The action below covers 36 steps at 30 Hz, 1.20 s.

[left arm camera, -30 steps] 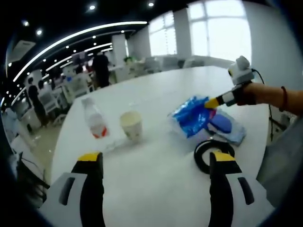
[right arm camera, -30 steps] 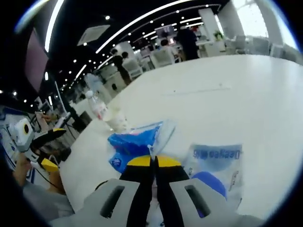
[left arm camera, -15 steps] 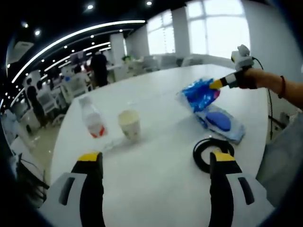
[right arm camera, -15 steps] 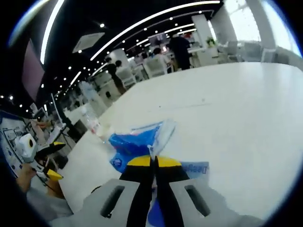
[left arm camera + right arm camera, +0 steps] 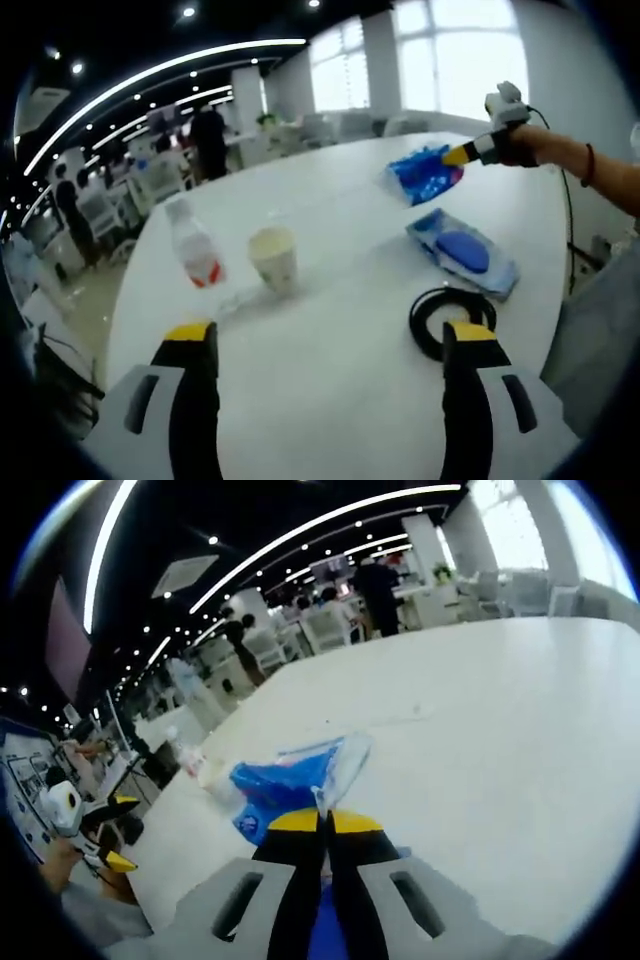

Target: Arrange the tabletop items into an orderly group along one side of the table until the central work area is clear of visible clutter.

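Spanning most of the view, the white table (image 5: 330,380) lies bare at 6 o'clock. Right gripper (image 5: 322,825) jaws pinch the blue bag (image 5: 285,785); left gripper (image 5: 328,345) gapes wide, empty.

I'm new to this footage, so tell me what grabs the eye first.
The right claw pinches a crinkled blue plastic bag held up over the far side of the white table. Near the middle stand a paper cup and a water bottle, with a black cable coil nearer.
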Available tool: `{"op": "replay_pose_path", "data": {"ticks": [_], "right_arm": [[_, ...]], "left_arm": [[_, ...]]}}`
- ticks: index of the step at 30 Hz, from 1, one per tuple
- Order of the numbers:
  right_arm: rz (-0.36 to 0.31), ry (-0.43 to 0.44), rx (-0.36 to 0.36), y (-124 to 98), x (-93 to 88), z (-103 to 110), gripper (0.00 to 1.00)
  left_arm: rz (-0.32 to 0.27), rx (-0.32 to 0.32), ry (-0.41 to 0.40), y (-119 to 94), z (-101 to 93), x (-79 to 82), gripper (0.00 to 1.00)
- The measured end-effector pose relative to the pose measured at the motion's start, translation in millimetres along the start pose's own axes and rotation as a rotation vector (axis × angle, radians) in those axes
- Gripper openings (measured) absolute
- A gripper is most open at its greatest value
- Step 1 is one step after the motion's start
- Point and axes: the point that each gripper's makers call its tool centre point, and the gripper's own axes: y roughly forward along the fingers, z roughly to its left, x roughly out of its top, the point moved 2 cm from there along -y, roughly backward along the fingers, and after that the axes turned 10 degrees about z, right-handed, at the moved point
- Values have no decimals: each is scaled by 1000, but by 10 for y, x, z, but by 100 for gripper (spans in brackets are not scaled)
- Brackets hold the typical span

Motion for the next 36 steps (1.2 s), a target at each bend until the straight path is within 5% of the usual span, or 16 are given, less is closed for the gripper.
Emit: {"op": "replay_pose_path", "data": {"ticks": [21,36], "right_arm": [[14,1,-42,-52,39,-655,1],[40,35,23,180,-80,-1003,2]], "left_arm": [[43,-15,12,110,-28,-82,88],[74,-35,22,215,-66,-158,87]]}}
